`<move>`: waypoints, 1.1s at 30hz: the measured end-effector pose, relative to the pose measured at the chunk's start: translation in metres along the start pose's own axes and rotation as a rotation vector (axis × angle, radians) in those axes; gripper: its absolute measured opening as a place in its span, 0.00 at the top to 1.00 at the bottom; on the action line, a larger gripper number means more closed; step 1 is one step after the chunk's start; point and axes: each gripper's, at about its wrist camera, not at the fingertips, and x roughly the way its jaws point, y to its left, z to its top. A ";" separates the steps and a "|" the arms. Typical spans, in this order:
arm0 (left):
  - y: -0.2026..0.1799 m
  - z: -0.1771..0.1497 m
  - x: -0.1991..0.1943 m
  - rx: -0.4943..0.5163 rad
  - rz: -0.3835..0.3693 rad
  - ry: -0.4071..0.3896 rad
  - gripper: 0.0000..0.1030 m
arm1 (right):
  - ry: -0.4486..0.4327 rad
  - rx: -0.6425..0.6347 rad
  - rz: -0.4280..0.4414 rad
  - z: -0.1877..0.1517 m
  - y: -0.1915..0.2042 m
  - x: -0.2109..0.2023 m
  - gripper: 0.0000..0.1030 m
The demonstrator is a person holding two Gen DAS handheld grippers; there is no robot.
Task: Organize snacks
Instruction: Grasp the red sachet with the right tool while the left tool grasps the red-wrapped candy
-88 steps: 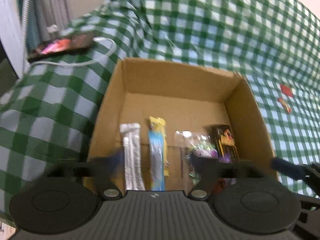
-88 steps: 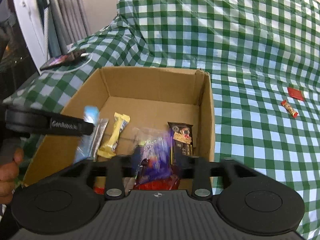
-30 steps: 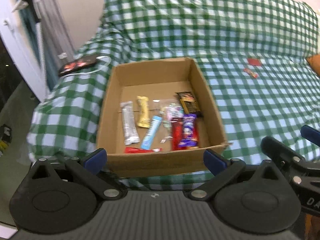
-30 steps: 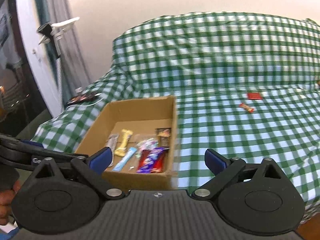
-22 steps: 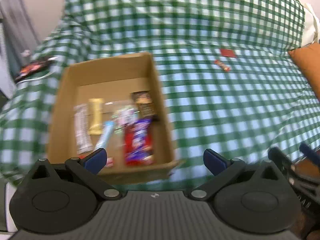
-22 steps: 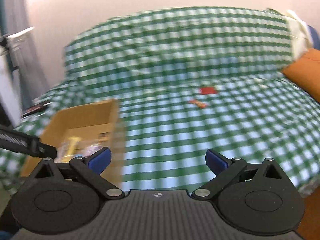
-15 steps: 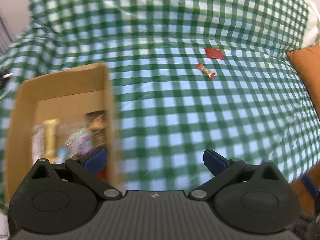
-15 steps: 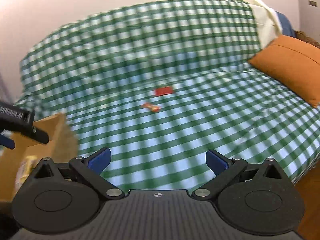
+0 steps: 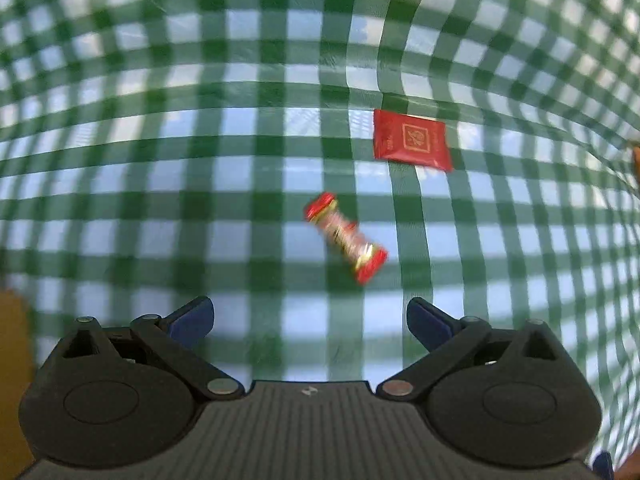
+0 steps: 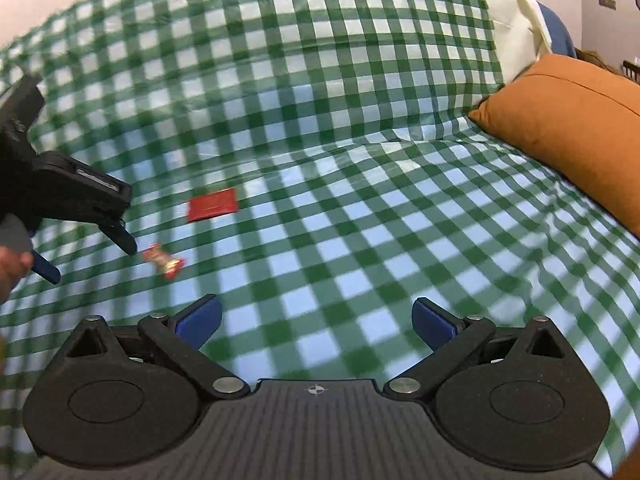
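A small red and gold wrapped candy [image 9: 346, 238] lies on the green checked cloth, just ahead of my open left gripper [image 9: 310, 322]. Beyond it rests a flat red square packet [image 9: 411, 145]. From the right wrist view the same candy [image 10: 164, 262] and red packet [image 10: 213, 205] sit at the left, with the left gripper [image 10: 90, 254] hovering open right beside the candy. My right gripper [image 10: 316, 320] is open and empty over bare cloth, well to the right of both snacks.
An orange cushion [image 10: 576, 120] lies at the right, with white and blue bedding [image 10: 520, 12] behind it. A brown sliver of the cardboard box [image 9: 12, 380] shows at the left edge. A person's hand [image 10: 10, 264] holds the left gripper.
Both grippers swung right, away from the snack-filled box. The left one has closed in on the two red snacks, which now fill its view; the box has almost left the frame.
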 end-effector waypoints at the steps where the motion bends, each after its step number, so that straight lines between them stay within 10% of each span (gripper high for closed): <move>1: -0.004 0.007 0.013 0.002 0.013 0.005 0.00 | -0.003 -0.011 -0.003 0.002 -0.002 0.012 0.02; 11: 0.025 0.031 0.059 0.075 0.087 0.025 0.00 | -0.007 -0.016 0.036 0.025 -0.003 0.106 0.02; 18: 0.058 0.045 0.052 0.146 0.019 0.000 0.00 | -0.039 -0.113 0.213 0.058 0.059 0.181 0.00; 26: 0.058 0.064 0.070 0.169 -0.020 0.043 0.02 | 0.085 -0.158 0.215 0.079 0.117 0.274 0.00; 29: 0.046 0.064 0.060 0.232 -0.003 -0.035 0.47 | 0.037 -0.274 0.179 0.076 0.137 0.283 0.04; 30: 0.044 0.064 0.054 0.256 -0.025 -0.051 0.81 | 0.002 -0.303 0.185 0.073 0.140 0.281 0.11; 31: 0.045 0.064 0.050 0.264 -0.029 -0.050 0.81 | -0.015 -0.309 0.212 0.072 0.141 0.277 0.31; 33: 0.049 0.058 0.042 0.255 -0.040 -0.069 0.82 | -0.036 -0.321 0.189 0.067 0.142 0.268 0.37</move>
